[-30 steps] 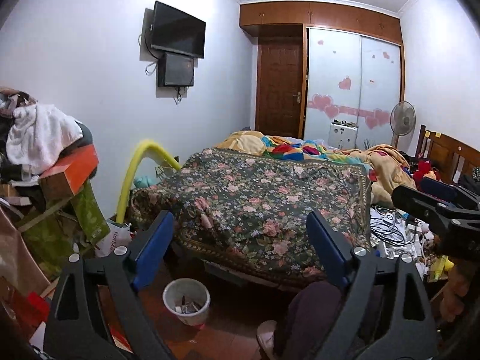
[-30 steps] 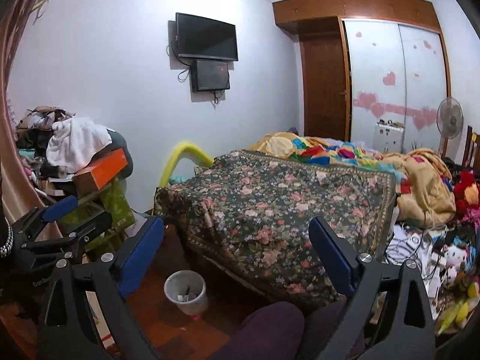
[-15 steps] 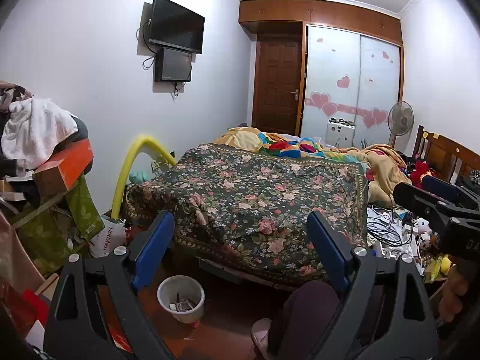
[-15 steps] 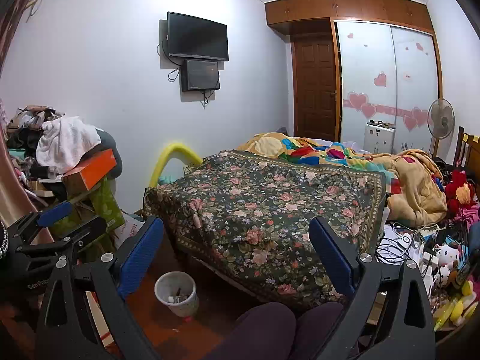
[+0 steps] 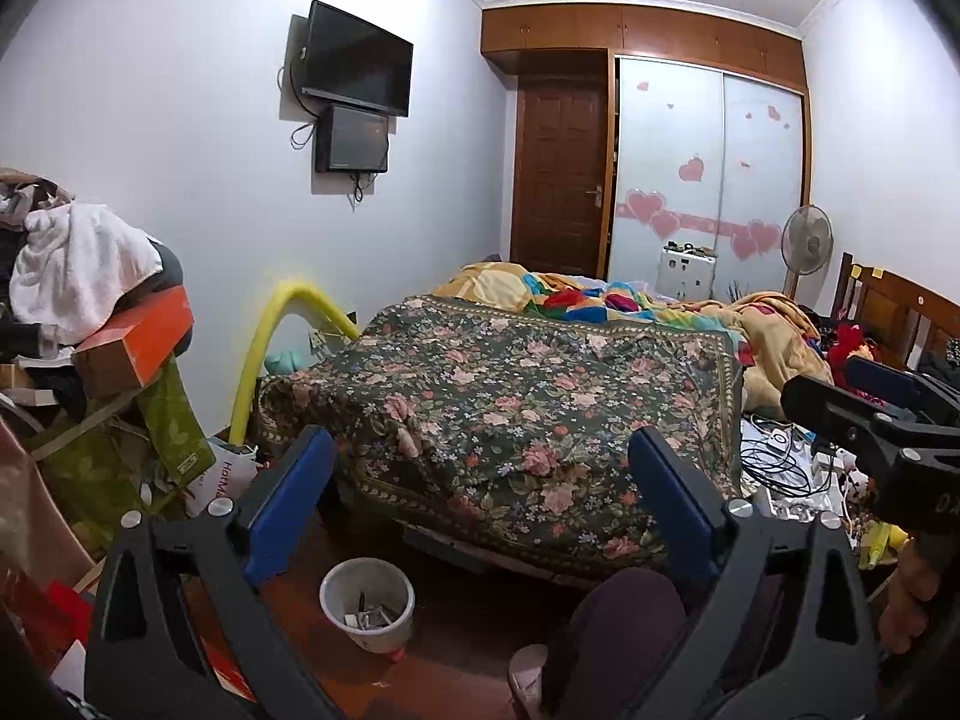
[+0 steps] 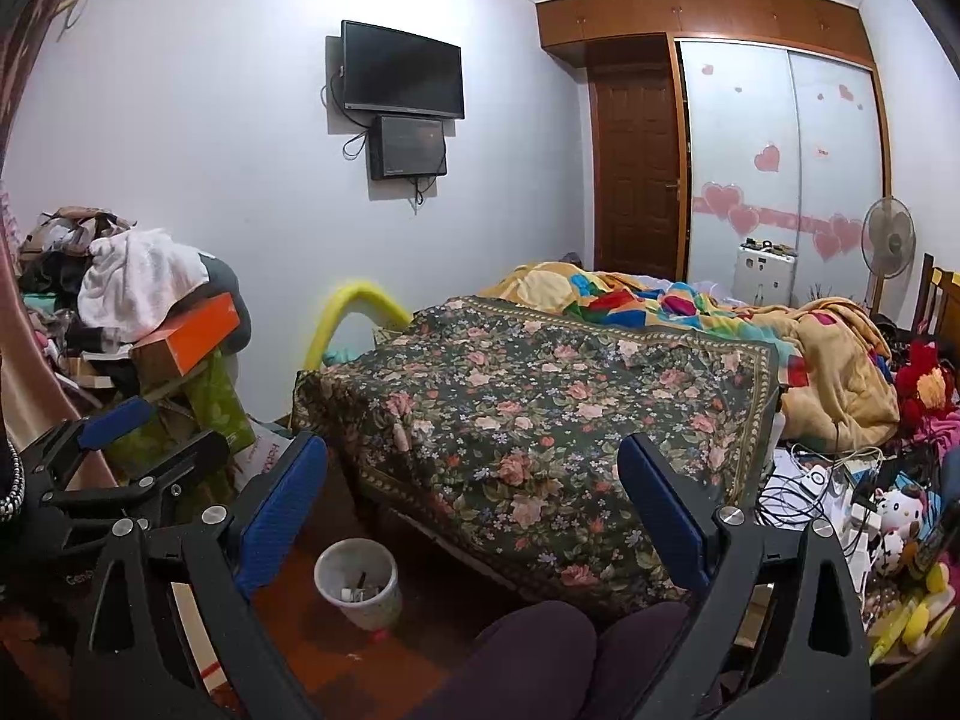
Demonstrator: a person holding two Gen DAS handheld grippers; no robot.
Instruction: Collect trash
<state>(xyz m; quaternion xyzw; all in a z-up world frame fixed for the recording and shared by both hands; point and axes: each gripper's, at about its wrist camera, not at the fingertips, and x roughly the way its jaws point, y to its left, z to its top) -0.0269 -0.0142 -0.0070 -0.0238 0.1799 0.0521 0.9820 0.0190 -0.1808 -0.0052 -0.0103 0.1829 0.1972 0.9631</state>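
Note:
A small white trash bin with scraps inside stands on the red-brown floor by the bed's near corner; it also shows in the right wrist view. My left gripper is open and empty, held high, facing the bed. My right gripper is open and empty, also facing the bed. Each gripper shows at the edge of the other's view: the right one and the left one. No single piece of trash stands out on the floor.
A bed with a dark floral blanket fills the middle. A pile of clothes and boxes stands at left. Cables and toys lie at right. The person's knees are at the bottom. A door and wardrobe are at the back.
Both views have shifted slightly, so the room sits a little lower and left in frame. Both grippers stay open and empty.

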